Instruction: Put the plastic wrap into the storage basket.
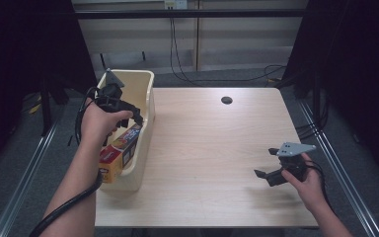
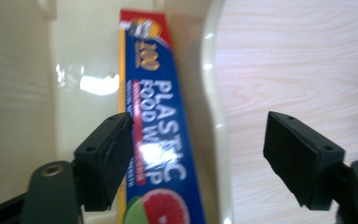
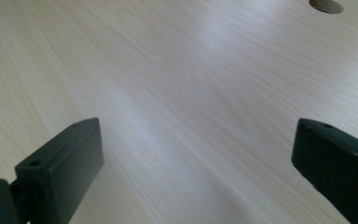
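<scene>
Cream bin (image 1: 148, 98) wall hides wrap box (image 1: 121, 153) end | left gripper (image 1: 139, 117) above

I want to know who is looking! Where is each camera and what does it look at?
High view: above the person's side, looking forward and down on the table; both forearms, left gripper and right gripper show.
Left gripper view: rides the left gripper, looking into the cream bin at the plastic food wrap box; open jaws show.
Right gripper view: rides the right gripper, facing bare table; open jaws show.
Shared: high and left gripper views both see the box.
</scene>
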Demonstrator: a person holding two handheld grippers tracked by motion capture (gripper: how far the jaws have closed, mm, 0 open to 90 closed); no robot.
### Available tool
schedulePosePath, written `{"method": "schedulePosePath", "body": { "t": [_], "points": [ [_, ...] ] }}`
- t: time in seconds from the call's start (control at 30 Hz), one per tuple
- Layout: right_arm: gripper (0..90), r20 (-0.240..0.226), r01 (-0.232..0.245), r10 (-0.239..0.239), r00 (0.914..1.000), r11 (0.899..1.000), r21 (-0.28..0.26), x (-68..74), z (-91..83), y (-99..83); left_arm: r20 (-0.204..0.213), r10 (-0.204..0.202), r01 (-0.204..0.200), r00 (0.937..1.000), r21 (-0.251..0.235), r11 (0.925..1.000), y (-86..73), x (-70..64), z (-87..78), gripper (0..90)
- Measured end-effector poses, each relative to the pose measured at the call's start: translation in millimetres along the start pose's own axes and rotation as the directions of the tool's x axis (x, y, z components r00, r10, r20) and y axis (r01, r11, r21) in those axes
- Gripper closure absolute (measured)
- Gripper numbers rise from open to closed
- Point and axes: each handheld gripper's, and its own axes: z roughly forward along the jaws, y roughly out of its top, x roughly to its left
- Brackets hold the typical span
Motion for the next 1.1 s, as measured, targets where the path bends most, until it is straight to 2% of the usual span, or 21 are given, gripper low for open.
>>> {"method": "schedulePosePath", "body": {
  "t": [0.17, 0.43, 0.7, 0.87, 0.93, 1.1],
  "points": [
    [2.3, 0.000, -0.001, 0.001, 1.0000, 1.000, -0.003, -1.1, -0.7, 0.1, 0.014, 0.053, -0.053, 0.9985, -0.044, 0.9977, 1.9, -13.4, -1.2, 15.1],
    [2.3, 0.003, 0.005, -0.005, 1.0000, 1.000, -0.002, 0.1, -0.9, 0.2, 0.038, 0.101, -0.098, 0.9942, -0.066, 0.9930, 2.2, -31.2, 6.4, 11.0],
    [2.3, 0.005, 0.003, -0.003, 1.0000, 1.000, -0.001, -0.4, -2.2, -0.1, 0.045, 0.156, -0.153, 0.9867, -0.064, 0.9861, 0.6, -43.8, 16.0, 9.8],
    [2.3, 0.000, 0.004, -0.004, 1.0000, 1.000, -0.004, -0.3, -2.8, -0.1, 0.051, 0.182, -0.179, 0.9821, -0.061, 0.9821, -1.1, -50.6, 20.8, 9.3],
    [2.3, 0.001, 0.004, -0.004, 1.0000, 1.000, -0.006, -0.1, -2.8, -0.1, 0.061, 0.180, -0.176, 0.9818, -0.068, 0.9821, -2.3, -53.7, 23.3, 9.2],
    [2.3, -0.005, 0.005, -0.005, 1.0000, 1.000, 0.000, 0.2, -2.3, -0.2, 0.075, 0.206, -0.202, 0.9757, -0.056, 0.9778, -4.5, -59.3, 28.8, 8.9]
  ]
}}
